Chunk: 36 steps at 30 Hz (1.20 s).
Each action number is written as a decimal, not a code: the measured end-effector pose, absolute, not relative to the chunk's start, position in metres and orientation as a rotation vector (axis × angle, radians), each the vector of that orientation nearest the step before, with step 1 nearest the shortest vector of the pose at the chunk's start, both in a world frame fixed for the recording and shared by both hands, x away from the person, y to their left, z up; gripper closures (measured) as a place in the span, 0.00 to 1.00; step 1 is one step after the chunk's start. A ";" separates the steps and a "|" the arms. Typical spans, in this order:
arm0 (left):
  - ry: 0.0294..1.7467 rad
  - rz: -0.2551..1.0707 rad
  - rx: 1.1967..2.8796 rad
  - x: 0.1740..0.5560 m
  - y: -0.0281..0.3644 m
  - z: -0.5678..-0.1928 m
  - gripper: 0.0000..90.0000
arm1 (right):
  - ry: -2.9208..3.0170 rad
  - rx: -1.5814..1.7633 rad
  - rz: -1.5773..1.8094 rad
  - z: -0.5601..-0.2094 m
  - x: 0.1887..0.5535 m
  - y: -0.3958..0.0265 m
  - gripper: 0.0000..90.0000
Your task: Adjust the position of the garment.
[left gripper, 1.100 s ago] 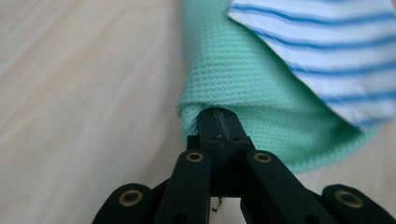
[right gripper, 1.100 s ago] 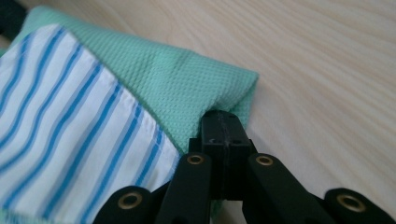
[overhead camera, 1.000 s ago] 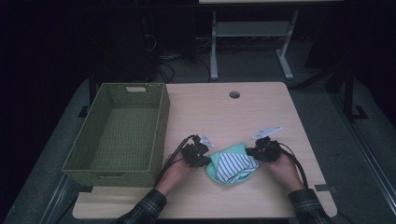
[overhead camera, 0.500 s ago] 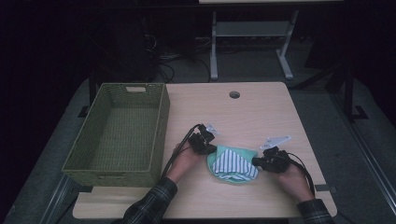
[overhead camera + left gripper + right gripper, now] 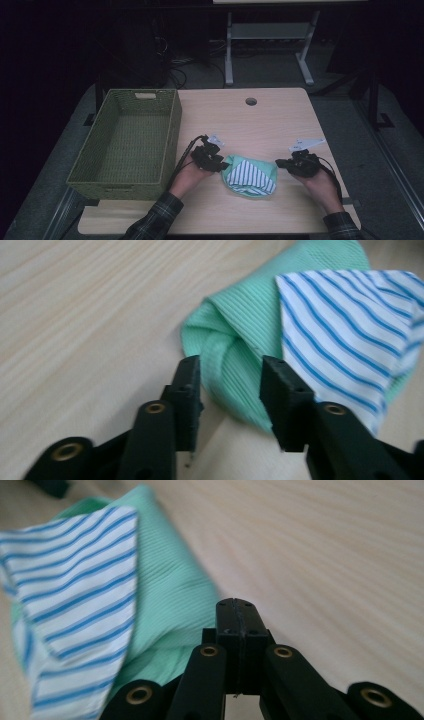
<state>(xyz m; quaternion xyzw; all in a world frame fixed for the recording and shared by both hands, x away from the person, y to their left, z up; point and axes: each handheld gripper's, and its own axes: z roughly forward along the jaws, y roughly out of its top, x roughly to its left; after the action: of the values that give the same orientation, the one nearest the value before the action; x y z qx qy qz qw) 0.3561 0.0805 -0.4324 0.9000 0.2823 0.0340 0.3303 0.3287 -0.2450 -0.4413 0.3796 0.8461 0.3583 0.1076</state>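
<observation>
Since a second ago, both tools have drawn back from the folded mint-green and blue-striped cloth (image 5: 249, 175) mid-bench. Left tool (image 5: 229, 386) gapes around its soft fold; right tool (image 5: 236, 625) is clenched, empty. Grip likely that limp, light edge.

1 basket (image 5: 129, 140), 1 folded cloth (image 5: 249, 176), maybe 2 layers, 2 grippers
</observation>
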 end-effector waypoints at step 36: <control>0.688 0.087 2.376 0.305 0.090 -0.431 0.19 | 2.662 1.014 1.068 -0.463 0.304 -0.228 1.00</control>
<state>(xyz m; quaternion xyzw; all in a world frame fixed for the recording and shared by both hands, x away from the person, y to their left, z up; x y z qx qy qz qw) 0.3052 0.0904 -0.4307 0.9071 0.2626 0.0331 0.3272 0.3041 -0.2281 -0.4633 0.3330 0.8740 0.3505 0.0496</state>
